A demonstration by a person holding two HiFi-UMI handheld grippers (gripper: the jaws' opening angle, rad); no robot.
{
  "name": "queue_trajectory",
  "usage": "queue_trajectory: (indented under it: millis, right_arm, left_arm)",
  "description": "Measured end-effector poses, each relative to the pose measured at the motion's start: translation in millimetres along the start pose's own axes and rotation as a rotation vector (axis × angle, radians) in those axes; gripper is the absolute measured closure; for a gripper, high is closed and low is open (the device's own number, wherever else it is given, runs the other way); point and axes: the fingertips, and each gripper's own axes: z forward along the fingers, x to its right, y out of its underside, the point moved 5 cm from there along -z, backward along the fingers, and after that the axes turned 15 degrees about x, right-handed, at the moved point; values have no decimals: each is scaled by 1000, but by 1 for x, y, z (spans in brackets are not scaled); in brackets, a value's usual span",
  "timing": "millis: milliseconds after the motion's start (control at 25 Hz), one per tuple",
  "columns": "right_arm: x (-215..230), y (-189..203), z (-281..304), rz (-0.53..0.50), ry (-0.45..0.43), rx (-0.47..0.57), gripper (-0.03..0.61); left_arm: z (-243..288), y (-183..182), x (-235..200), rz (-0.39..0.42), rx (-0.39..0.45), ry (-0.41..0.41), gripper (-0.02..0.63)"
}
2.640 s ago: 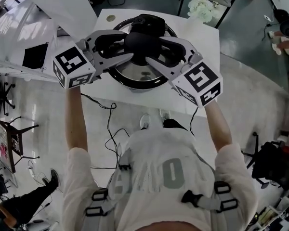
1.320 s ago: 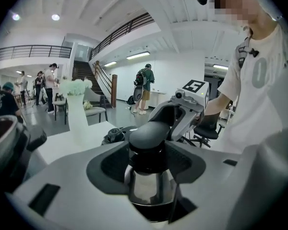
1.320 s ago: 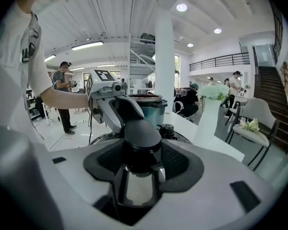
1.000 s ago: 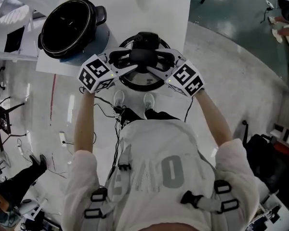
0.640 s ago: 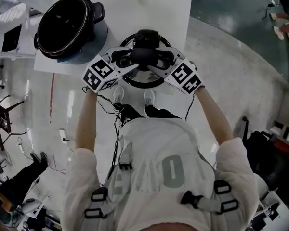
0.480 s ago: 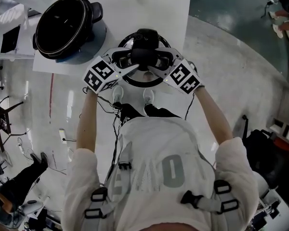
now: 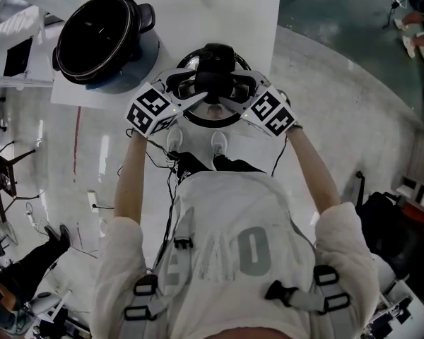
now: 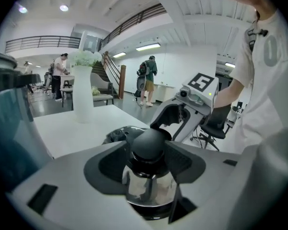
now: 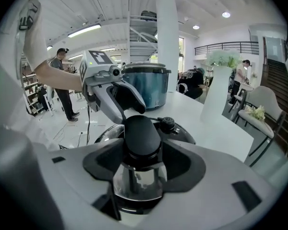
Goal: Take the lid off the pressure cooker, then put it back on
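Observation:
The pressure cooker pot (image 7: 99, 37) stands open, without its lid, at the table's back left. Its lid (image 7: 213, 121), steel with a black knob (image 7: 213, 83), is to the pot's right near the table's front edge. I cannot tell whether the lid rests on the table. My left gripper (image 7: 200, 89) and right gripper (image 7: 228, 89) both clasp the knob from opposite sides. In the left gripper view the knob (image 8: 149, 145) fills the jaws. In the right gripper view the knob (image 9: 141, 135) sits between the pads, whose jaws are opening slightly. The blue-sided pot (image 9: 146, 85) stands behind.
A tall white vase (image 9: 216, 99) with flowers stands at the back of the white table (image 7: 177, 13). The person's feet and cables are just below the table's front edge. Chairs, other tables and people fill the room around.
In the oldest frame the lid was over the cooker, gripped by both grippers. It now sits off the pot, to its right. Over the last second little has shifted.

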Motion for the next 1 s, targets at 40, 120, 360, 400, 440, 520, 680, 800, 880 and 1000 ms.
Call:
queue_trajectory:
  millis: [40, 120, 360, 400, 440, 520, 680, 800, 880, 1000]
  right_arm:
    - [1, -5, -1, 4, 13, 19, 319]
    - [4, -20, -7, 24, 45, 75, 305]
    - [26, -84, -38, 49, 227, 308, 302]
    - [28, -91, -45, 52, 270, 341, 307]
    - [29, -97, -51, 61, 308, 371, 310]
    - [26, -102, -63, 89, 356, 431, 310]
    - [12, -99, -90, 141, 420, 514, 299]
    - [4, -93, -106, 150, 476, 545, 304]
    - [1, -90, -112, 141, 503, 551, 312]
    - [-1, -87, -116, 144, 500, 549, 314]
  left_arm:
    - [-4, -8, -2, -2, 31, -26, 382]
    - [-11, -29, -6, 13, 92, -77, 380]
    - [-41, -95, -10, 140, 264, -331, 371]
    - [-49, -103, -9, 152, 314, -402, 371]
    - [-56, -110, -6, 157, 368, -468, 371]
    - [-69, -120, 5, 156, 475, -567, 371]
    - [-88, -132, 35, 208, 612, -677, 371]
    - [-99, -131, 47, 269, 621, -734, 373]
    - [-107, -128, 48, 249, 643, -767, 373]
    - [-111, -121, 45, 228, 639, -776, 373]
